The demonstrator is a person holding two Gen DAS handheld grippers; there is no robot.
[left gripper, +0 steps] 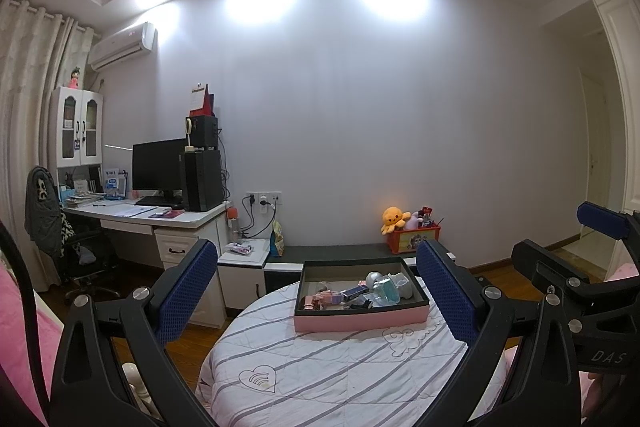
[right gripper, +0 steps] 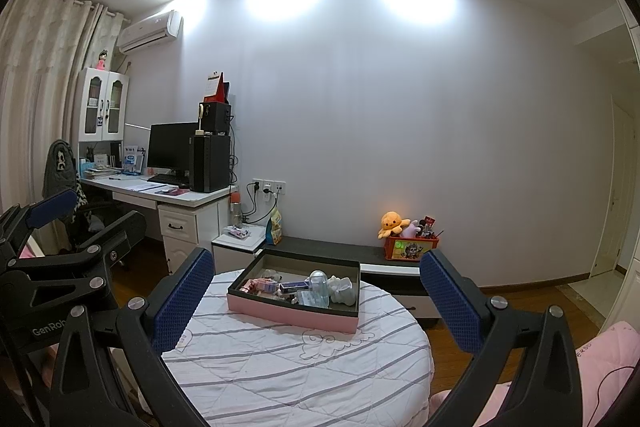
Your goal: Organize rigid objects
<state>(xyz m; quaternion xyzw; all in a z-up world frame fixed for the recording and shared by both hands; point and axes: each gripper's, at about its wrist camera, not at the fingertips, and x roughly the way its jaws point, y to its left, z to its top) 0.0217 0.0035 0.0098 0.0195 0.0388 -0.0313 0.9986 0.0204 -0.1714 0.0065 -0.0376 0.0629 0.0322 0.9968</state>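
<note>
Ahead of both wide-open, empty grippers, left gripper [left gripper: 316, 291] and right gripper [right gripper: 316, 297], the shallow pink-sided cardboard tray [left gripper: 360, 321] sits on the round quilted table [left gripper: 320, 379]. Its small bottles and boxes [left gripper: 352, 293] lie jumbled inside, none on the cloth. That fits gathering done or sorting-out pending.

Quilted cloth table cover [left gripper: 340, 367], matt cardboard tray [left gripper: 360, 321]

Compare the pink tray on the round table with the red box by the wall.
The pink tray is shallow and wide, with a dark inside; the red box is smaller, taller-sided and has a picture on its front. The tray sits on the striped round table; the box sits on a low dark bench. The tray holds small bottles and boxes; the box holds plush toys. Both are open-topped and full.
</note>
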